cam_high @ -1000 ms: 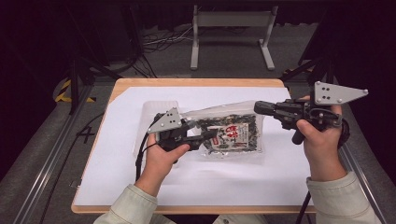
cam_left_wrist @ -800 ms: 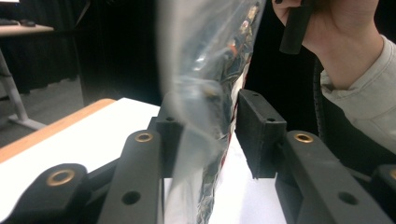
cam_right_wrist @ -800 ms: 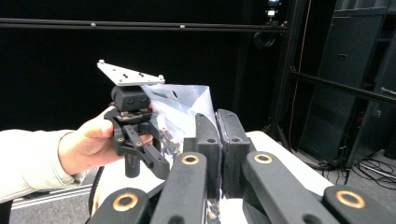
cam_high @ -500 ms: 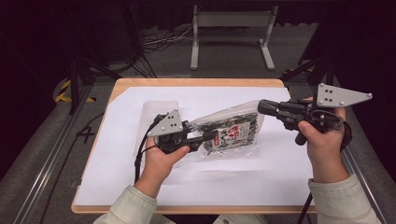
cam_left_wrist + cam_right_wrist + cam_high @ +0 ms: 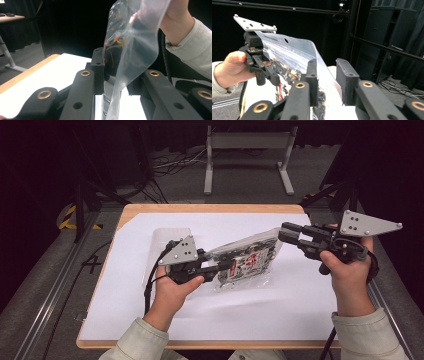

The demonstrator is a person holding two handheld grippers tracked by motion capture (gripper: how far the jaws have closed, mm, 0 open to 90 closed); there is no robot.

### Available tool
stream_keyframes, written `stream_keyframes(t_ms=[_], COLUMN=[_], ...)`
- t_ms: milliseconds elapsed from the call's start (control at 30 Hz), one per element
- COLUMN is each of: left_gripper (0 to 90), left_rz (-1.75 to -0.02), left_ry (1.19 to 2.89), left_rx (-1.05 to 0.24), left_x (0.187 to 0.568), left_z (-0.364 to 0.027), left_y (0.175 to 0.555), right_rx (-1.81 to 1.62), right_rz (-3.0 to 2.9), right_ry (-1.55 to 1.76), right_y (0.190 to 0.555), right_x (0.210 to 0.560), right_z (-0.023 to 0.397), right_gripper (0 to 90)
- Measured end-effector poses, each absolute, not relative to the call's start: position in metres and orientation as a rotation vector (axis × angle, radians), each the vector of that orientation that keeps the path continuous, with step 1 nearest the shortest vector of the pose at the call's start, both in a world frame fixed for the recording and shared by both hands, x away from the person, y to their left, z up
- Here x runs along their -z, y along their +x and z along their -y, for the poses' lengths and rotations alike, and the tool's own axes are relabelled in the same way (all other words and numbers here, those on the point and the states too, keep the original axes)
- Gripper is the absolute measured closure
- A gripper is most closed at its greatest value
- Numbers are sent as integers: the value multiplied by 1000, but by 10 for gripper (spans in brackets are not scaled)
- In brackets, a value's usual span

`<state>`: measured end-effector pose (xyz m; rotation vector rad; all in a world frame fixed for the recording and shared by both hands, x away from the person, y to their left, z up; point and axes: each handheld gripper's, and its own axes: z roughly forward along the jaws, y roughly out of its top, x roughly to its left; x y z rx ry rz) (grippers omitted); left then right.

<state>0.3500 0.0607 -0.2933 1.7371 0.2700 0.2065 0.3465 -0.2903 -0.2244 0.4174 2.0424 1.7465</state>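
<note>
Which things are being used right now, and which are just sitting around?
In use:
- clear snack bag, lifted off the table
- left hand-held gripper, shut on the bag
- right hand-held gripper, jaws apart at the bag's far end

Just there:
- white sheet on the wooden table
- metal stand on the floor behind

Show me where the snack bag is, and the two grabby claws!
snack bag (image 5: pixel 245 261), high view, printed front.
left gripper (image 5: pixel 227 266), high view, jaw tips on the bag.
right gripper (image 5: pixel 286 234), high view, jaw tips at the bag's corner.
</note>
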Motion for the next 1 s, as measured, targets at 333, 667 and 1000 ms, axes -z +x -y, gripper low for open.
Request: stream_keyframes(t_ms=[333,667,1000], left_gripper=[727,727,727], left_rz=[-288,-339,-381], left_ry=[1721,1675,1677], left_rx=[-214,-254,-301], left_x=[283,269,258], left_z=[-68,-93,-111], left_y=[354,358,363], right_rx=[-1725,-1681,-1623], right_rz=[-1998,-2000,-2028], right_ry=[492,558,630], right_y=[349,352,353], right_x=[228,238,261], right_z=[301,315,326], right_gripper=[564,507,496])
